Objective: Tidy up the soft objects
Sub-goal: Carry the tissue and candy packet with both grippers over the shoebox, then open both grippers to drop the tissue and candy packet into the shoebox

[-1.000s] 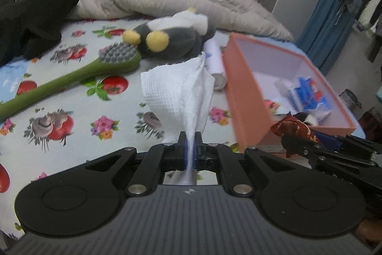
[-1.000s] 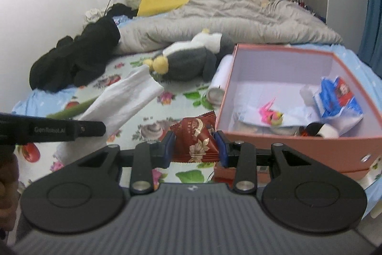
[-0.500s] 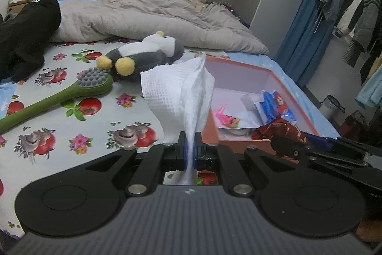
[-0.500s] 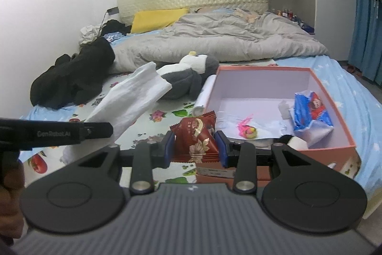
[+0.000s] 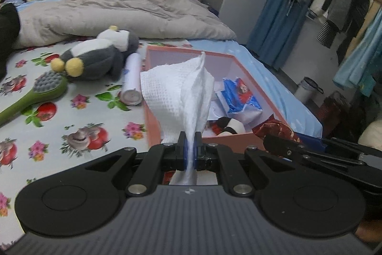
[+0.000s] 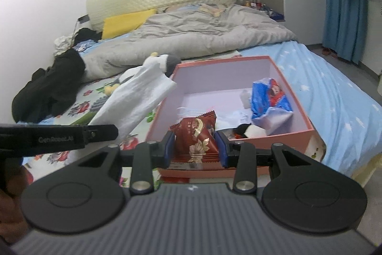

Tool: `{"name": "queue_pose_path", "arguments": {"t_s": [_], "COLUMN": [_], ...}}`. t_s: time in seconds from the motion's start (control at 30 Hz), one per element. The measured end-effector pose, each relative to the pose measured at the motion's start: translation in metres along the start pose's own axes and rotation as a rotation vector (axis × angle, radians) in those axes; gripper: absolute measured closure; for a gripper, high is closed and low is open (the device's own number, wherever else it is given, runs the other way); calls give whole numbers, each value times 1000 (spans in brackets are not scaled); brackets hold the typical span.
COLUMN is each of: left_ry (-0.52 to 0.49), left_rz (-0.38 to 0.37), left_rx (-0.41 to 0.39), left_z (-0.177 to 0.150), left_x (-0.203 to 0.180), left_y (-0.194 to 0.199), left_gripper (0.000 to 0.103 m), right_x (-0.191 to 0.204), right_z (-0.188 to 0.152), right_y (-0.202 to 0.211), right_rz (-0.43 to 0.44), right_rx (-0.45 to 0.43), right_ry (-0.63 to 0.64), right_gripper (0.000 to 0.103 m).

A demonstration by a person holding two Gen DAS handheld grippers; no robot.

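Observation:
My left gripper (image 5: 190,151) is shut on a white paper towel (image 5: 181,90) that stands up in front of the near left corner of the pink box (image 5: 152,121). My right gripper (image 6: 194,149) is shut on a red snack packet (image 6: 197,135) just above the near wall of the pink box (image 6: 272,138). The towel (image 6: 138,97) and the left gripper's black arm (image 6: 57,138) show at the left of the right wrist view. The red packet (image 5: 274,129) and the right gripper's arm show at the right of the left wrist view. The box holds a blue packet (image 6: 269,97) and small items.
A grey and white plush penguin (image 5: 95,56), a green brush (image 5: 40,92) and a white can (image 5: 131,80) lie on the flowered sheet left of the box. A grey duvet (image 5: 119,11) and black clothes (image 6: 52,85) lie behind. The bed edge and floor are at the right.
Both grippers have risen and moved right toward the box, each still holding its item. The towel now stands before the box and the red packet is over its near wall.

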State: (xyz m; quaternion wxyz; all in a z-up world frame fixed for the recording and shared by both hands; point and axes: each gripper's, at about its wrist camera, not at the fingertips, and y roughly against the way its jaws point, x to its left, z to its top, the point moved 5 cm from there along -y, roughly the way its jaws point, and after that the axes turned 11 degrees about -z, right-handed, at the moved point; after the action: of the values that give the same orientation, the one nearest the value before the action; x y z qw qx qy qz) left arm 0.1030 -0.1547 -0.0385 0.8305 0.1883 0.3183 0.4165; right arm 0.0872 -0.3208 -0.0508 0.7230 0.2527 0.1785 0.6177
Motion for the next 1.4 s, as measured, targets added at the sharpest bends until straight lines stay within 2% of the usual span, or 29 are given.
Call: {"name": "queue_pose_path", "arguments": {"t_s": [0.13,0.4,0.8,1.03,1.3,1.33,1.37,1.4], "left_ry": [-6,-23,-28,5,-12,-18,-20,-16], "left_rz": [-17,3,28,54,66,70,74,73], "left_rx": [30,68,144,212,246,250,254,260], "left_z": [9,45,98,106,102,102,100,99], "left_x": [-4,4,33,59,70,70,71,71], "left_y": [-24,-84,-193,-248,-270,-272,-273,-274], "left_gripper": [97,97,97,97,96,93,90,76], "right_x": [-13,-31,-50,-59,-63,-63,-64,-64], "right_z": [10,33,51,44,39,38,38,37], "right_y": [-15,-64,-161,-204,-228,-228,-229,-228], "right_rz": [-9,-7,-12,-16,-37,-35,-37,-42], "right_rx": [7,33,124,186,224,233,237,238], "right_ry": [-20,-24,-27,-37,-54,-57,-62,-66], "right_gripper": [63,63,63,62,60,58,50,43]}}
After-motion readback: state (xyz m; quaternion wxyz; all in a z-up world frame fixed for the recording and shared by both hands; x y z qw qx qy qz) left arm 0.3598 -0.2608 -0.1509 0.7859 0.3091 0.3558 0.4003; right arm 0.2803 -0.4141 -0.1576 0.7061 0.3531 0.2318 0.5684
